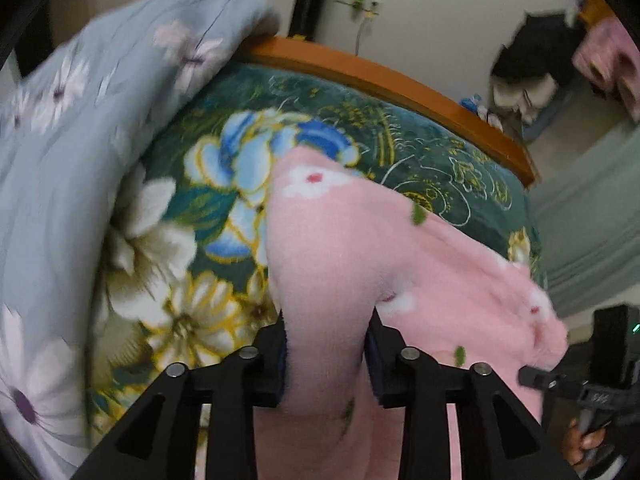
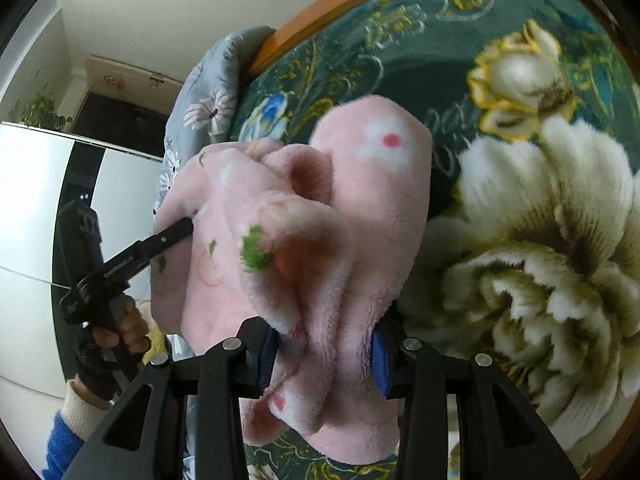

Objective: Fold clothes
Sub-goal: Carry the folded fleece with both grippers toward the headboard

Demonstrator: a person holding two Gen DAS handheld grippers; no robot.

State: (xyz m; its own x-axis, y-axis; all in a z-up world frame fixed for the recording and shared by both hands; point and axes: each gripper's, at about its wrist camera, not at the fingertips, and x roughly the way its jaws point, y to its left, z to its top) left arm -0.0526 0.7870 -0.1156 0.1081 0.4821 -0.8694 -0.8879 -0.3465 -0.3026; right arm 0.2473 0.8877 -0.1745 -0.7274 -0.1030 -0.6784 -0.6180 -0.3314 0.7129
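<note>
Pink fleece garment (image 1: 340, 248) pinched in left gripper (image 1: 326, 354) and right gripper (image 2: 324, 354), above floral blanket (image 1: 420, 140).

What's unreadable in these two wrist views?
- Pink fleece garment: its type and full outline. Both views crop it, and it is bunched in the right wrist view.
- Left gripper fingers: the contact faces are buried in fleece.
- Right gripper: likewise, fabric covers the pads.
- Wall socket, left wrist view: blurred and small.
- Dark pile beyond the bed frame: motion blur, contents unclear.
</note>
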